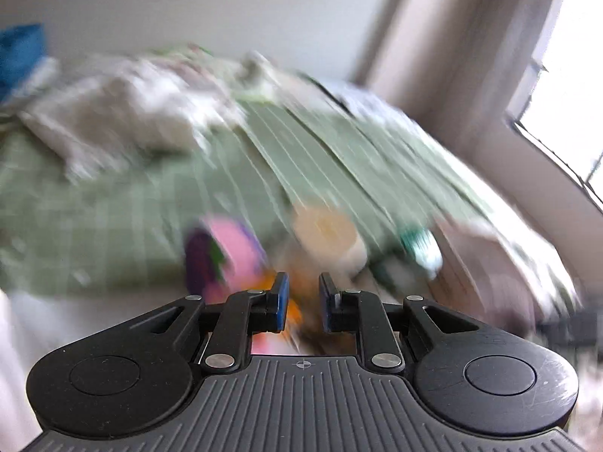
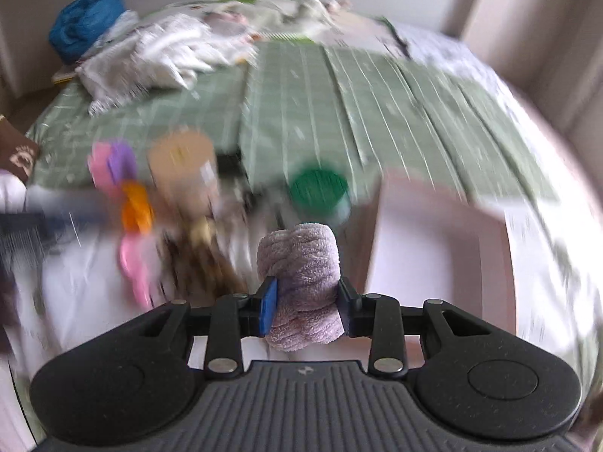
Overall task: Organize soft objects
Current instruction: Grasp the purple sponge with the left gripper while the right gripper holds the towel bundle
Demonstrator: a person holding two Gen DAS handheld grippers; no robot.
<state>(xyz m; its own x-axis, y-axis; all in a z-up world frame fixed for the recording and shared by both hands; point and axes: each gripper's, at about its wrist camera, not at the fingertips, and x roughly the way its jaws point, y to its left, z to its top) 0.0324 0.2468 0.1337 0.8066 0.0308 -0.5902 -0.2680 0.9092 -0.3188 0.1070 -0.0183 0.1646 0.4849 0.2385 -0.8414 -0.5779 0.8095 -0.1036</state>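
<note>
In the left wrist view your left tool (image 1: 303, 301) points out over the bed (image 1: 113, 203) with its jaws drawn close, only a narrow slot between the blue pads (image 1: 282, 303); nothing lies squarely in that slot, though blurred orange and pink shapes show behind it, so I judge it clenched on nothing rather than carrying anything. Ahead of it sit a pink and purple soft toy (image 1: 222, 252), a cream round thing (image 1: 328, 237) and a green-topped container (image 1: 420, 246), all smeared by motion, so their exact contact with one another cannot be told. A heap of pale cloth (image 1: 124, 113) lies well apart, toward the far side of the green checked cover. In the right wrist view your right tool (image 2: 306, 303) is grasping a rolled lilac plush cloth (image 2: 299, 263), the pads pressing into its sides so the pile bulges above and below the grip; holding it across the middle keeps the roll from unwinding while you carry it. Just beside it on the right stands a pale pink box (image 2: 444, 260), which I take as the likely place for the soft things. The toy cluster, with its orange piece (image 2: 137, 207), lies to the left, near the green-lidded jar (image 2: 320, 192). A blue bundle (image 2: 88, 19) rests at the far corner.
</note>
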